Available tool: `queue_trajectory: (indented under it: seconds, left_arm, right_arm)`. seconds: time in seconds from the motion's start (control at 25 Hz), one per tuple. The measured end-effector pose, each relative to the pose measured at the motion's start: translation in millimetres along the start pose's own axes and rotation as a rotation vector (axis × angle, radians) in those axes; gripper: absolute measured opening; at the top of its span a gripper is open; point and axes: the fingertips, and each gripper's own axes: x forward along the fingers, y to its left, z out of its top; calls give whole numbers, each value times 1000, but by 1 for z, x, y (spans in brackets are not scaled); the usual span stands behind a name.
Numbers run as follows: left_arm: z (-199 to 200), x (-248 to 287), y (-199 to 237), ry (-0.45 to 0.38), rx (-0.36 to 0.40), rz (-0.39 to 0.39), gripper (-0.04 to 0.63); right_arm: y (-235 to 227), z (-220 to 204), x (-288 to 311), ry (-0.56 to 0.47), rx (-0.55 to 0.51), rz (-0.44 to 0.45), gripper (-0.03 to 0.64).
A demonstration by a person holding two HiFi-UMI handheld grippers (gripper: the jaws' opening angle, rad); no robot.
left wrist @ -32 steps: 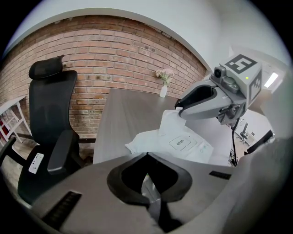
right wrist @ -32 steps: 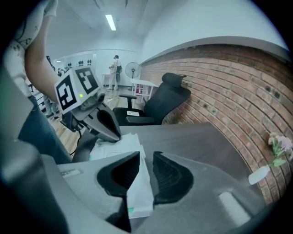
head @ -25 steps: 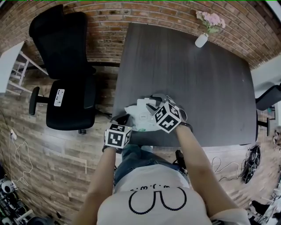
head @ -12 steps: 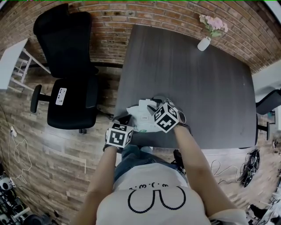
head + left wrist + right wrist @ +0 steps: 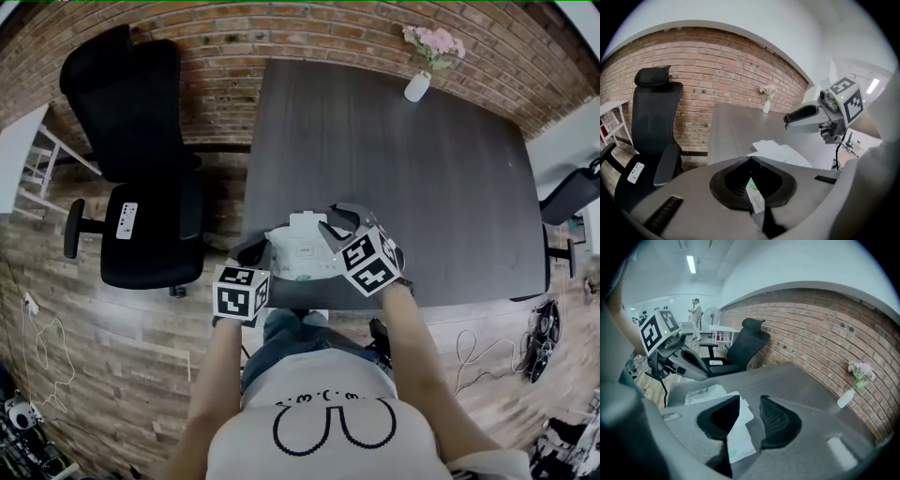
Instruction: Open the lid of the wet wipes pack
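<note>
White soft-plastic wet wipes pack (image 5: 298, 251) at the 7 o'clock edge of the dark grey wood-grain counter (image 5: 403, 169), a tool on either side.
At the pack's 8 o'clock, the grey left tool (image 5: 751, 161) is clamped on a thin white-and-green edge, seemingly to anchor the pack against the pull. At its 2 o'clock, the grey right tool (image 5: 750, 401) has its jaws apart and opening; a white flap (image 5: 738, 437), likely the lid, lies between them against one jaw, not pinched.
</note>
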Motion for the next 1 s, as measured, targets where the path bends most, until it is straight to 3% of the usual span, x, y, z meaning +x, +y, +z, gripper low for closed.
queue_trajectory:
  seconds: [0.08,0.2,0.48,0.68,1.0]
  left_arm:
    - [16,-8,0,-52,20,-6,-2]
    - [38,-20,-2,-126,68,-12,-2]
    - [83,-50,-10,-293,161,-33,-2]
    - [109,-75,-21,-397,229,-27,-2]
    - [135,-109,-38,-496,260,9,-2]
  right_arm:
    - [0,8,-14,-38,35,-34,122]
    - [3,19,-34,-108,78,-77,5]
    - [10,32,-66,-184,136,-156,3]
    - [7,51,-89,-265,120,-231,2]
    - [6,79,-131,-365,86,-266,2]
